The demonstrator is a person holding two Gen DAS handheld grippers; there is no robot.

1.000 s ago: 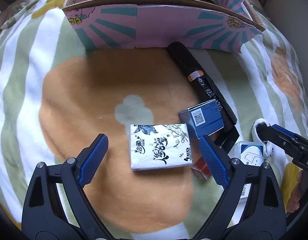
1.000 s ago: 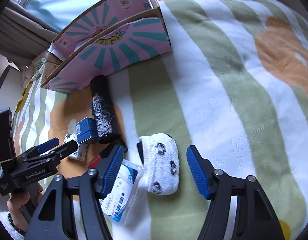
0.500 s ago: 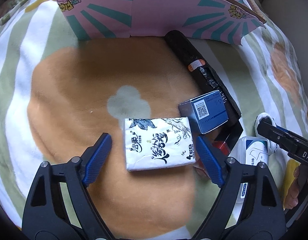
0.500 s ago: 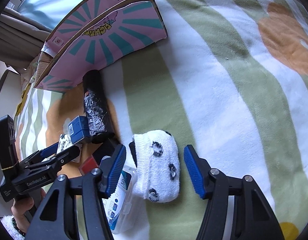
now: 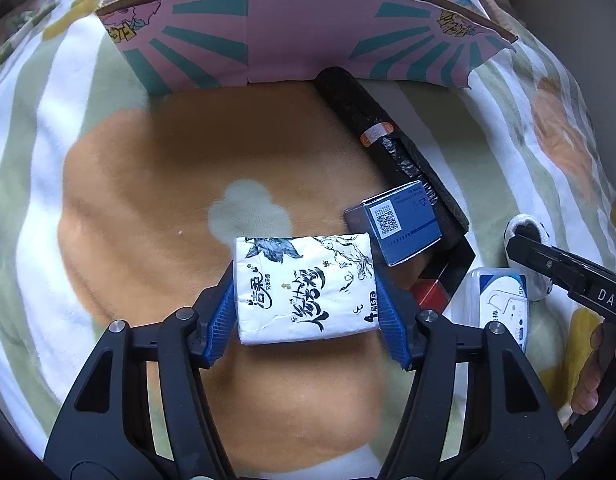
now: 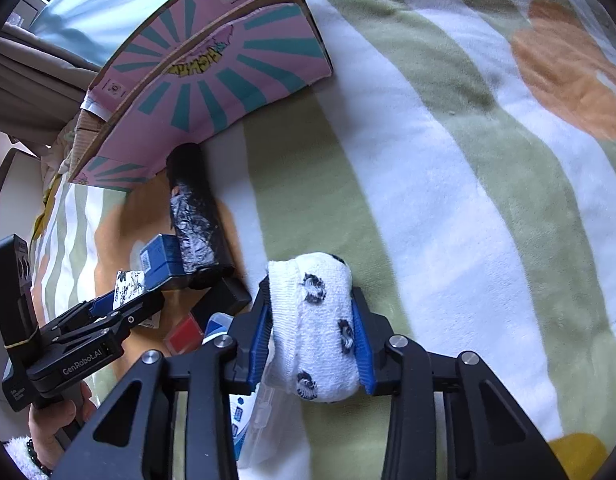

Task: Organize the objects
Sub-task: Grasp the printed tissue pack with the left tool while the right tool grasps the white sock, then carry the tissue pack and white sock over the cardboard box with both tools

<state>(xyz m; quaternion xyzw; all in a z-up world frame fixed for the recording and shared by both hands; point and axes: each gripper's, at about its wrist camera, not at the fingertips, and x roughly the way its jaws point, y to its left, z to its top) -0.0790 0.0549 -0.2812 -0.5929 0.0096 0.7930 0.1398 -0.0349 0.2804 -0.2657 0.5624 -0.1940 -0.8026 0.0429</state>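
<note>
My left gripper point(image 5: 305, 312) is shut on a white tissue pack point(image 5: 303, 288) with black ink drawings, its blue pads pressing both short sides. My right gripper point(image 6: 312, 344) is shut on a rolled white sock point(image 6: 316, 328) with dark spots. Both lie on a striped blanket. A pink and teal cardboard box point(image 5: 291, 40) stands open at the far side; it also shows in the right wrist view point(image 6: 211, 76). The left gripper appears in the right wrist view point(image 6: 119, 308), and the right gripper's side shows in the left wrist view point(image 5: 564, 276).
A black roll point(image 5: 384, 148) lies in front of the box, with a blue carton point(image 5: 400, 224) against it. A black and red box point(image 5: 440, 284) and a clear plastic case point(image 5: 504, 304) lie between the two grippers. The green, white and orange blanket point(image 6: 448, 160) spreads to the right.
Both grippers moved forward and closed: the left one onto the tissue pack, the right one onto the sock. One second ago both were open around them.
</note>
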